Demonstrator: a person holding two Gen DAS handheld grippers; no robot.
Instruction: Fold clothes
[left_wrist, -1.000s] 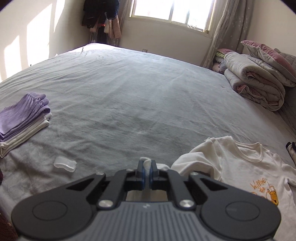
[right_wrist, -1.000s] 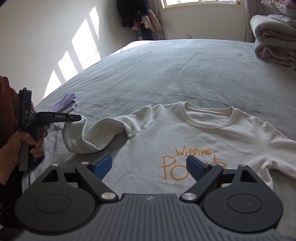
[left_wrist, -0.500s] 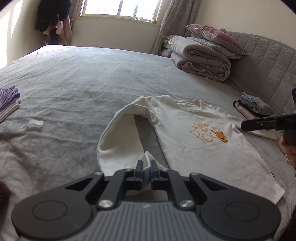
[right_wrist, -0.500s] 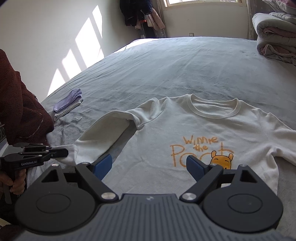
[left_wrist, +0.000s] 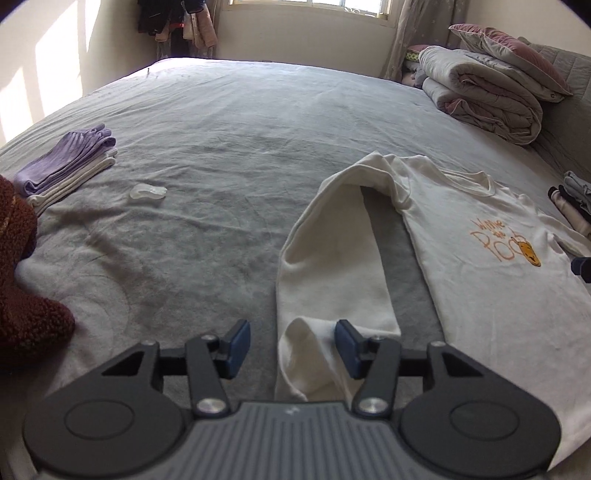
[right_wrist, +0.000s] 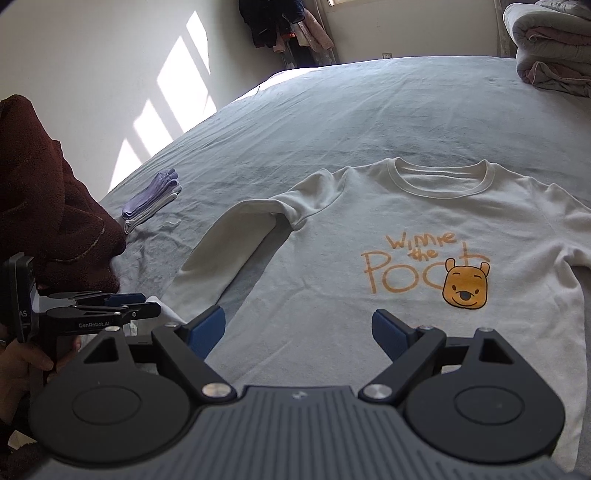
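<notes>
Opening over the cuff, the left tool (left_wrist: 291, 345) lets go of the sleeve (left_wrist: 332, 258), which runs straight ahead to the shirt (right_wrist: 424, 236) on the bed (left_wrist: 221, 122). The right tool (right_wrist: 299, 332), wide and empty, hangs over the hem.

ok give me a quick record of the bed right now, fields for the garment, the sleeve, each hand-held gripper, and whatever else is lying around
garment: cream sweatshirt with an orange bear print, spread front-up on the grey bed
sleeve: one sleeve laid straight down beside the body, cuff end between the left pads
left hand-held gripper: jaws opening, pads off the cuff
right hand-held gripper: open, over the sweatshirt's hem, holding nothing
other items: folded purple and white stack; small clear object; rolled quilt at the headboard
</notes>
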